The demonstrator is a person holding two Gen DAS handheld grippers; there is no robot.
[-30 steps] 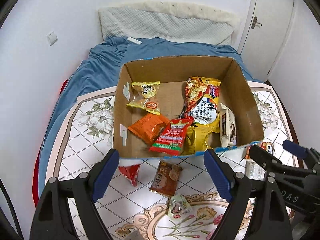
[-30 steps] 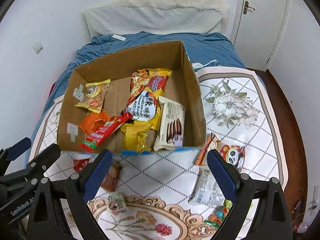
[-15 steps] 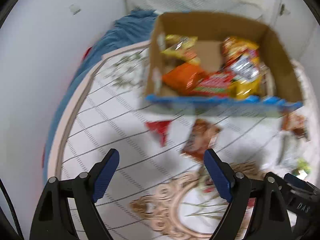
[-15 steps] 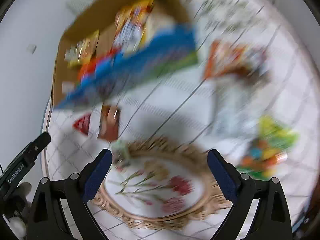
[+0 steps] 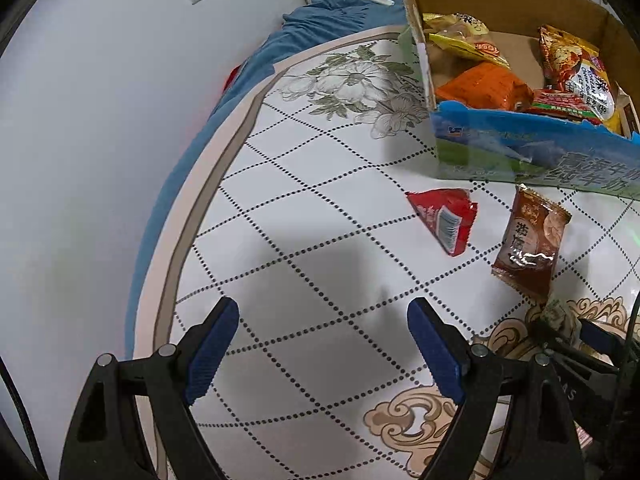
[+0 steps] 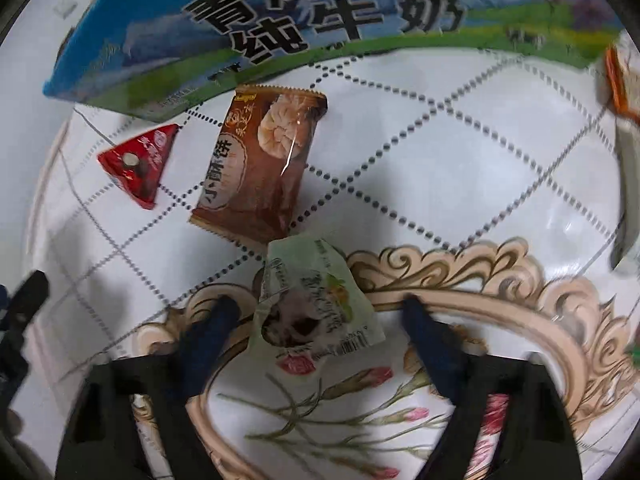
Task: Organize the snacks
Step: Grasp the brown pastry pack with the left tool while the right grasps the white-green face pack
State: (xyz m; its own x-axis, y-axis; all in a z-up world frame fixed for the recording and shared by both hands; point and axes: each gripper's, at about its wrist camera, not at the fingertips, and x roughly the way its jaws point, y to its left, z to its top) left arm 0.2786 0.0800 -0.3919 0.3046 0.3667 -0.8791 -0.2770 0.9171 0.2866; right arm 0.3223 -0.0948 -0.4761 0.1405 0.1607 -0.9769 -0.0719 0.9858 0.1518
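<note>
A cardboard box with a blue-green printed front holds several snack packets; its front wall fills the top of the right wrist view. On the floral tablecloth lie a red triangular packet, a brown pastry packet and a pale green packet. My right gripper is open, low over the cloth, its fingers on either side of the green packet. My left gripper is open and empty above bare cloth, left of the red packet.
The round table edge curves along the left, with a blue bedcover and white wall beyond. An orange-edged packet and a white packet lie at the right edge of the right wrist view.
Both grippers dropped from a high view over the box toward the table. The right one came down around the green packet; the left one swung left over bare cloth.
</note>
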